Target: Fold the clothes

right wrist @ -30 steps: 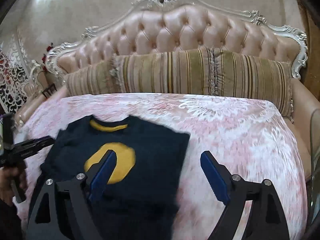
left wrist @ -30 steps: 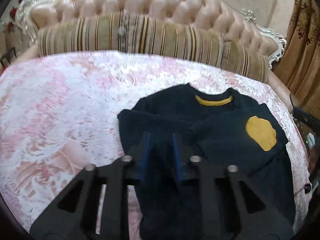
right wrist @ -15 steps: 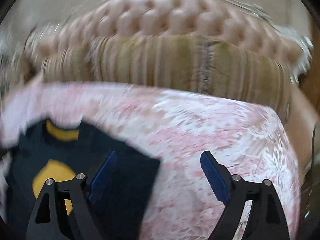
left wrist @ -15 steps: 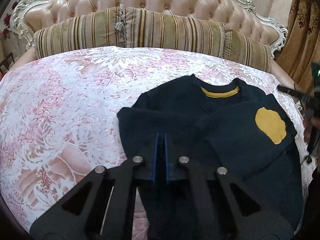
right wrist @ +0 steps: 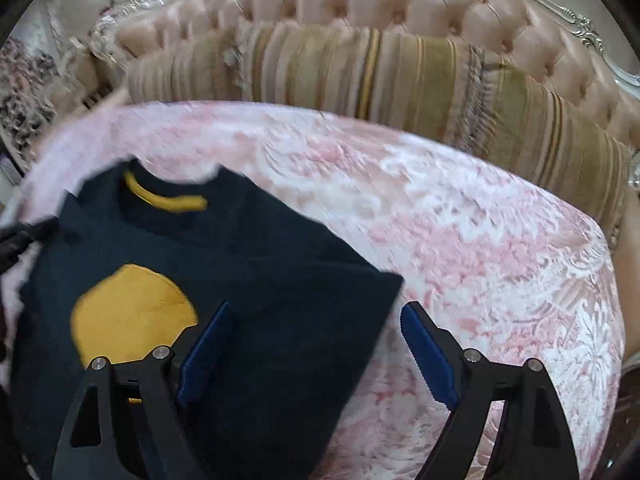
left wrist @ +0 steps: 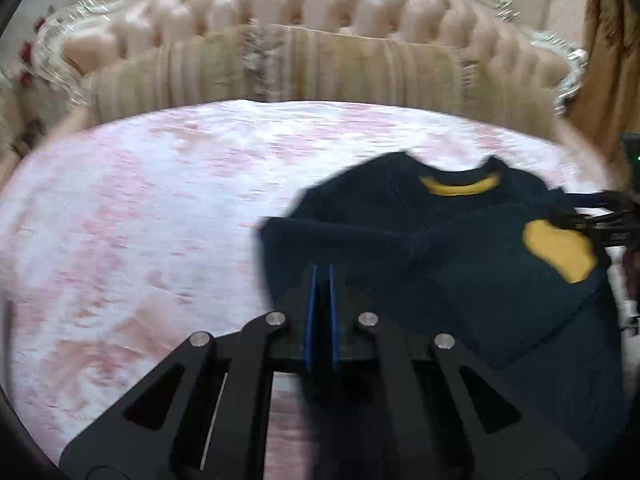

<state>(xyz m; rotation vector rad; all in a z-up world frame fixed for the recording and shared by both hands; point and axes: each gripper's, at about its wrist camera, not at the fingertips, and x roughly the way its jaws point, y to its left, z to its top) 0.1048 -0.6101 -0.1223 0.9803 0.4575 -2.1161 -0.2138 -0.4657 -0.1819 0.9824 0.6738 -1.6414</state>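
Dark sweater [left wrist: 460, 264] lies on the bed [left wrist: 140, 208], partly folded. Left tongs [left wrist: 322, 312] pinched tight on its 9 o'clock edge; right tongs [right wrist: 316, 344] wide, straddling the 3 o'clock edge, nothing gripped. Step: side fold, I judge. Next: right tongs must close on cloth.

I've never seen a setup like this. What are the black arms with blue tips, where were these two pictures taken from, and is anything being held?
Each picture comes from a camera on a hand-held two-finger tool, looking along its fingers. The left tool is shut, seemingly pinching the dark navy sweater with yellow collar and patch. The right tool stands open above that sweater's edge, holding nothing. The sweater lies partly folded on the pink floral bedspread, before a striped bolster pillow.
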